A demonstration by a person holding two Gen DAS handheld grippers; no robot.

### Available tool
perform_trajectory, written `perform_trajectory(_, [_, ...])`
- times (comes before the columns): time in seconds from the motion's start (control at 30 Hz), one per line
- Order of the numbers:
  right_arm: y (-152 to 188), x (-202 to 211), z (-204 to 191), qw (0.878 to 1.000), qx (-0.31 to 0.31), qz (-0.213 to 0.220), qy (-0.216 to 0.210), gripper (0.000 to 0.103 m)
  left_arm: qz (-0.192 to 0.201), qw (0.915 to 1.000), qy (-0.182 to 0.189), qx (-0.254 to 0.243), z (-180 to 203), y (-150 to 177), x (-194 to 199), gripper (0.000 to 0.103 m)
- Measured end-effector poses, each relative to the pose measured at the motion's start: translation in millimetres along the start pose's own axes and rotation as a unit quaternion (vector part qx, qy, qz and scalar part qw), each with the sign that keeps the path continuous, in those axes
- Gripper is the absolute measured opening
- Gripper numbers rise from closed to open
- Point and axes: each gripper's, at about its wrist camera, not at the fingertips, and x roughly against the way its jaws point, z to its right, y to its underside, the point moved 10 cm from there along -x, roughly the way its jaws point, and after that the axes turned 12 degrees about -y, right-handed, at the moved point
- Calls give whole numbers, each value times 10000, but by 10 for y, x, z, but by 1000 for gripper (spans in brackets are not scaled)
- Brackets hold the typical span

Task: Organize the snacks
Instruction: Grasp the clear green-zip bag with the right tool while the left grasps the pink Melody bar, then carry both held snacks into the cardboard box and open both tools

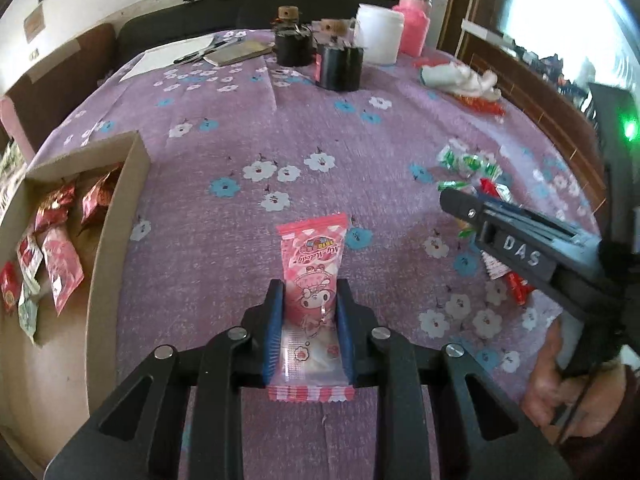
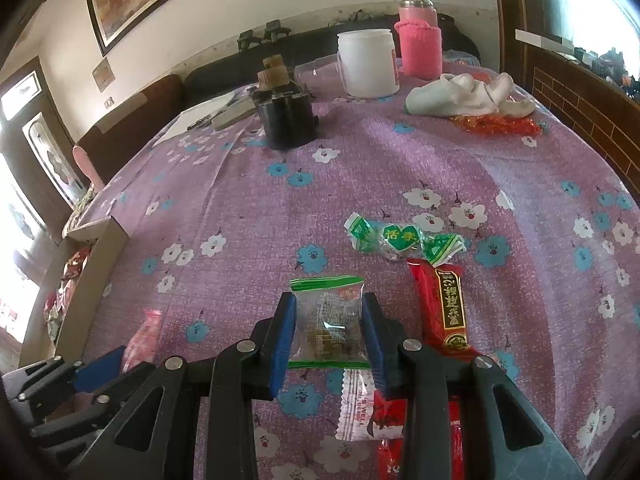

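My left gripper point(image 1: 309, 292) is shut on a pink My Melody snack packet point(image 1: 312, 268), held above the purple floral tablecloth point(image 1: 240, 128). A cardboard box point(image 1: 120, 216) at the left holds several red and pink snack packets point(image 1: 60, 240). My right gripper point(image 2: 329, 304) is shut on a clear snack packet with green edges point(image 2: 326, 320). Loose snacks lie near it: green-white candies point(image 2: 400, 236), a red bar point(image 2: 444, 304) and a white-red packet point(image 2: 358, 408). The right gripper also shows in the left wrist view point(image 1: 452, 196), over the snack pile point(image 1: 472, 168).
At the table's far side stand black jars point(image 1: 316, 52), a white tub point(image 1: 378, 34), a pink-sleeved bottle point(image 1: 412, 24), papers with a pen point(image 1: 192, 54) and a white cloth point(image 1: 460, 76). A dark sofa lies behind. A brown brick-patterned wall is at the right.
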Motion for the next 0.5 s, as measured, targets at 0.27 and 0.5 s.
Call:
perform_trajectory(0.27, [-38, 60, -71, 9997, 165, 190, 14, 34, 219, 9985, 309, 388, -182, -37, 319, 22])
perform_trajectory(0.5, [-53, 114, -188, 9985, 402, 365, 39, 34, 413, 9948, 361, 858, -610, 44, 613, 22])
